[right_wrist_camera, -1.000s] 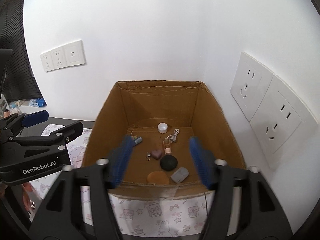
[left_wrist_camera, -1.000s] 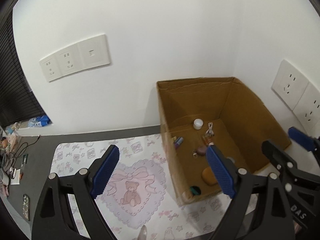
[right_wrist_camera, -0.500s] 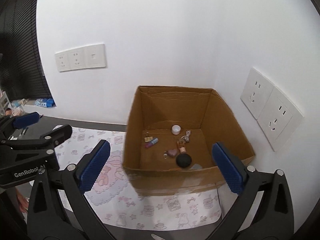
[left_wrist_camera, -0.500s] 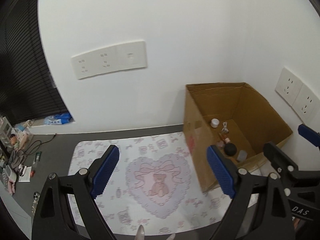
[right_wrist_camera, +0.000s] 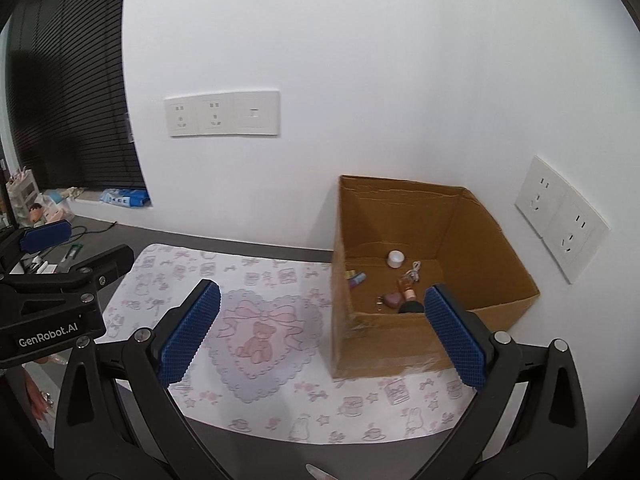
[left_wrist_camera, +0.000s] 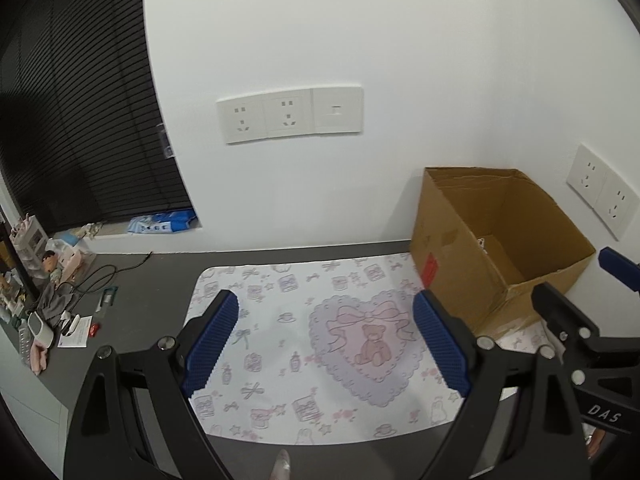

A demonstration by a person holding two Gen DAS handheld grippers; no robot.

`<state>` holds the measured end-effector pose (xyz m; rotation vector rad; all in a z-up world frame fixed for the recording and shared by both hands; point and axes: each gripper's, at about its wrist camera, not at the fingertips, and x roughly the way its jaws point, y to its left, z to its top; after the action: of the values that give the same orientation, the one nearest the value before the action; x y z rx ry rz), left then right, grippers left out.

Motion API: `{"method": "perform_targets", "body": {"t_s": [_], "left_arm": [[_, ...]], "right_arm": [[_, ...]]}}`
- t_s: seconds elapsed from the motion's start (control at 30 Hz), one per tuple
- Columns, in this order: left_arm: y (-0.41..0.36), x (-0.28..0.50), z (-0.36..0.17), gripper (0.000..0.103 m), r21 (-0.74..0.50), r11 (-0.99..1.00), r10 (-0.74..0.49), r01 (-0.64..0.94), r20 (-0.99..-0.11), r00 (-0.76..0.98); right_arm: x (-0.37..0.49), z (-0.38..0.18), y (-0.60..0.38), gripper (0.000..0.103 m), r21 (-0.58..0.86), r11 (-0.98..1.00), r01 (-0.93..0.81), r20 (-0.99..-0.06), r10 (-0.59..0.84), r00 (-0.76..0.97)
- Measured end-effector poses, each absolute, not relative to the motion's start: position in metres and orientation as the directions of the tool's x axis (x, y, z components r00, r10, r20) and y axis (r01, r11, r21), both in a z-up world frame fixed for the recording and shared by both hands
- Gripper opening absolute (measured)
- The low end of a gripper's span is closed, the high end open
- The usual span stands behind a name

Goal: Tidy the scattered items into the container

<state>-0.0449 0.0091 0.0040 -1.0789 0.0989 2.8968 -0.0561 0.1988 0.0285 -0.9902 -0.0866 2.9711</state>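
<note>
Room: white walls are meeting in a corner, with a socket panel sitting mid-wall and dark blinds filling the upper left of both views.
Surface: a dark grey table is carrying a pale patterned mat with a bear in a heart printed at its centre; no loose item is showing on the mat.
Container: a brown cardboard box is standing open at the right of the frame, on the mat's right end and tucked into the wall corner.
Items: small things are lying on the box floor, among them a white cap, a heart-shaped charm and a black round piece.
Left gripper: its blue pads are standing spread wide over the mat, pinching nothing.
Right gripper: its pads are standing fully apart, nothing between them, framing the box's near wall.
Step in hand: judging by the bare mat and filled box, the tidying is looking finished or nearly so.
Next move: it is calling for a check of the clutter at the far left edge; whether that belongs to the task, I cannot tell.
</note>
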Motion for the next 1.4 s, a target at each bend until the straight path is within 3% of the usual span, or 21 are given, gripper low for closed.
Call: {"method": "perform_targets", "body": {"t_s": [0.47, 1.4], "left_arm": [[-0.024, -0.028, 0.007, 0.088, 0.029, -0.999, 0.01, -0.039, -0.657, -0.754], [0.049, -0.02, 0.01, 0.088, -0.058, -0.997, 0.078, -0.053, -0.645, -0.761]], "right_arm": [[-0.039, 0.032, 0.156, 0.103, -0.054, -0.998, 0.037, -0.588, 0.002, -0.809], [-0.037, 0.046, 0.23, 0.103, -0.107, -0.992, 0.071, -0.567, 0.002, -0.824]]}}
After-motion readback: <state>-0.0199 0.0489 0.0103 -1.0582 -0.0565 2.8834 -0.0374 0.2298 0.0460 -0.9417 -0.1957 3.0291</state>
